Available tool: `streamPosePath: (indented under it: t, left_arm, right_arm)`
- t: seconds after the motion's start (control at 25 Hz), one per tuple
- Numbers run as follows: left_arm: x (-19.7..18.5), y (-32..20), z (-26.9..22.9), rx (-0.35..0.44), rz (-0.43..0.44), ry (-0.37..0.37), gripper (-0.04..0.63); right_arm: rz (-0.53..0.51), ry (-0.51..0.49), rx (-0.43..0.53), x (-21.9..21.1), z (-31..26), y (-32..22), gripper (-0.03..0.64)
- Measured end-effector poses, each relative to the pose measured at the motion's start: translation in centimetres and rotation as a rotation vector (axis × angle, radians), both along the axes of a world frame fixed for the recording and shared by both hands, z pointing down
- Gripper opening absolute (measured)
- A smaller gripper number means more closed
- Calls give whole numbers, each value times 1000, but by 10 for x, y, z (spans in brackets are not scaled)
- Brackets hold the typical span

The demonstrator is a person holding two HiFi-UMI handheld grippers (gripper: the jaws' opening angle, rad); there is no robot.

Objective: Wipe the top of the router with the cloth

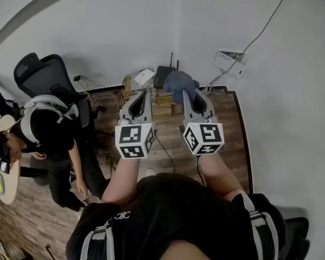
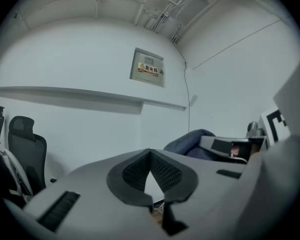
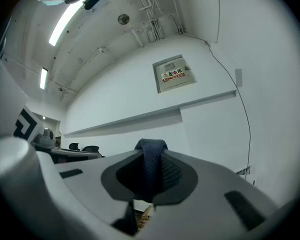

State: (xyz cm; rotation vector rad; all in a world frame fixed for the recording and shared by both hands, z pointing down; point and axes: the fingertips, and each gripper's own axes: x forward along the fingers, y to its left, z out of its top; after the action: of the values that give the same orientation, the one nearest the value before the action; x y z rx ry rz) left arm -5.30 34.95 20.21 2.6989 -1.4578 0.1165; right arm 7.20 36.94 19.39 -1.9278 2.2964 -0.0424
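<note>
A dark blue cloth (image 1: pixel 179 83) hangs bunched from my right gripper (image 1: pixel 187 92), which is shut on it; in the right gripper view a strip of the cloth (image 3: pixel 151 166) runs between the pads. Just beyond the cloth, in the wall corner, a black router (image 1: pixel 163 75) with thin antennas sits on a low wooden stand. My left gripper (image 1: pixel 142 95) is level with the right one, a little to the left, shut with nothing in it (image 2: pixel 150 152). The left gripper view catches the cloth (image 2: pixel 189 141) off to its right. Both gripper cameras point up at the white wall.
A white device (image 1: pixel 144 77) lies left of the router, with loose cables (image 1: pixel 105 97) around the stand. A person in black (image 1: pixel 51 140) stands at left beside an office chair (image 1: pixel 43 75) and a round table (image 1: pixel 2 177). A wall box (image 1: pixel 229 63) is at right.
</note>
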Motion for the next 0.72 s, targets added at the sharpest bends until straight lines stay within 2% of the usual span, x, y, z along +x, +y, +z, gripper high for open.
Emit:
streamPosePath:
  t: [0.44, 0.72]
  left_arm:
    - [-11, -6, 4, -5, 14, -1, -5]
    - [-34, -20, 19, -31, 37, 12, -5]
  right_arm:
    - [15, -47, 4, -8, 1, -7, 28]
    - [24, -4, 0, -36, 5, -16, 28]
